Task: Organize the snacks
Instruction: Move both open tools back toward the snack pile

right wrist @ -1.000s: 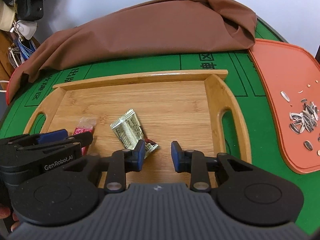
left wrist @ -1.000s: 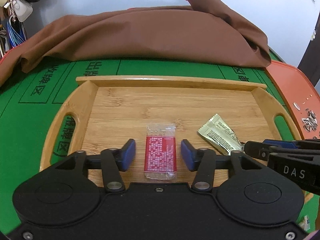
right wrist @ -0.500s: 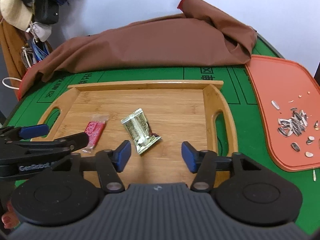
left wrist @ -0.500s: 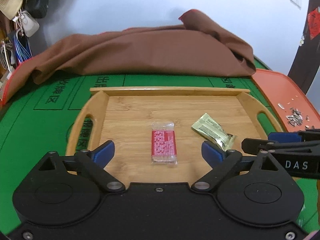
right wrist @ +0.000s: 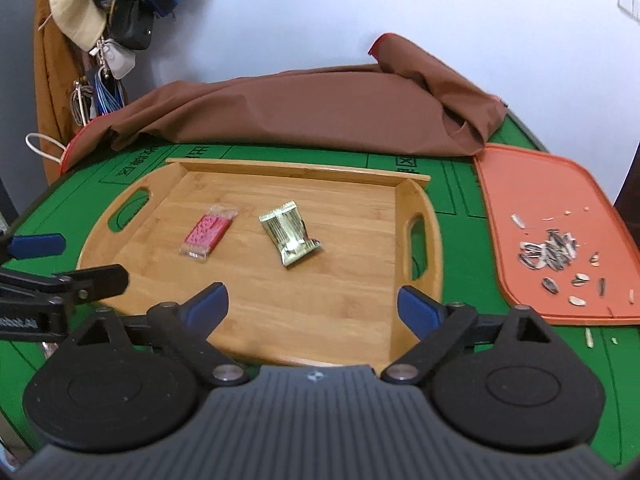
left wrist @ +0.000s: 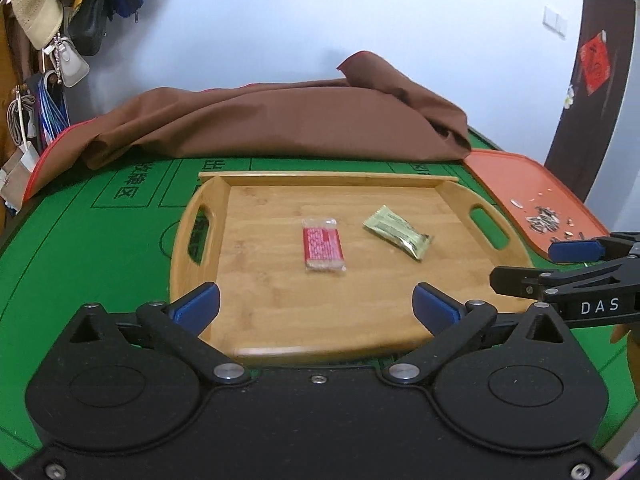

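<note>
A wooden tray (left wrist: pixel 400 344) (right wrist: pixel 420 196) with cut-out handles lies on the green table. On it rest a red snack packet (left wrist: pixel 323 244) (right wrist: pixel 209 232) and, to its right, a gold-green snack packet (left wrist: pixel 398 232) (right wrist: pixel 289 233). My left gripper (left wrist: pixel 316 306) hangs over the tray's near edge, short of the red packet, its jaws still opening with nothing between them. My right gripper (right wrist: pixel 313 304) hovers near the tray's front right, short of the gold-green packet, jaws also opening and empty. Each gripper shows at the side of the other's view.
A rumpled brown cloth (left wrist: pixel 280 120) (right wrist: pixel 320 108) lies along the table's far side. An orange board (left wrist: pixel 532 196) (right wrist: pixel 552 232) with several sunflower seeds (right wrist: pixel 552 252) sits right of the tray. Bags and a hat (right wrist: pixel 76 12) hang at the back left.
Both grippers let go of their packets, opened wide and drew back and up from the tray. The red and gold-green packets stay lying on the tray.
</note>
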Tool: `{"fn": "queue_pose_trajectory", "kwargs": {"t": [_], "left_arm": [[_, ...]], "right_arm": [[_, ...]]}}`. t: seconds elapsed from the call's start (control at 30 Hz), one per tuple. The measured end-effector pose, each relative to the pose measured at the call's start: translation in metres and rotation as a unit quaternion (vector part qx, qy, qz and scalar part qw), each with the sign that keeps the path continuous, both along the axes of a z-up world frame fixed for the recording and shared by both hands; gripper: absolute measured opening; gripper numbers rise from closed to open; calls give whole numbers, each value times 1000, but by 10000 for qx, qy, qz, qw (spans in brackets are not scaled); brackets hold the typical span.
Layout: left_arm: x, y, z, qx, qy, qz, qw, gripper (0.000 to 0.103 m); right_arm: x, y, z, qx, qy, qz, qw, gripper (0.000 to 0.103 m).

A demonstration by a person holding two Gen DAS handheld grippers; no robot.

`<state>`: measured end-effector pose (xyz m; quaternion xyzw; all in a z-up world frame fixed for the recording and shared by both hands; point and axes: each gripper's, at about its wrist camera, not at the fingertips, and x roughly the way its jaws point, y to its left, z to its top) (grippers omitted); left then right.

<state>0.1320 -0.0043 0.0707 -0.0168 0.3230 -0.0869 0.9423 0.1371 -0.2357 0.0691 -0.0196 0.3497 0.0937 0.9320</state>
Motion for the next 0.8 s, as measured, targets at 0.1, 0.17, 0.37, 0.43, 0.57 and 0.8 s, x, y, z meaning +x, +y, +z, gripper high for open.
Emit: {"fn": "queue_pose_trajectory", "kwargs": {"t": [0.1,0.17,0.37,0.43,0.57,0.8], "left_arm": [[-15,5,-6,-14,8,23,10000,103],[-25,9,-11,11,21,13,10000,103],[-56,17,-23,105,-19,109,9999,103],[-66,20,-25,77,-49,136,9999,103],[-85,22,-27,78,-149,162,9997,103],[-113,23,-38,275,-218,290,9990,103]], "right_arm": [[-16,-4,-5,-50,-40,-19,10000,97],[-26,-8,-9,-50,-38,-65,10000,97],[-57,-20,-20,-24,-100,-254,9996,100],[-65,-23,-22,16,-125,-308,9994,101],[-83,-27,-27,25,-192,-372,9991,103],[-102,-27,-33,-40,-272,-504,9984,103]]}}
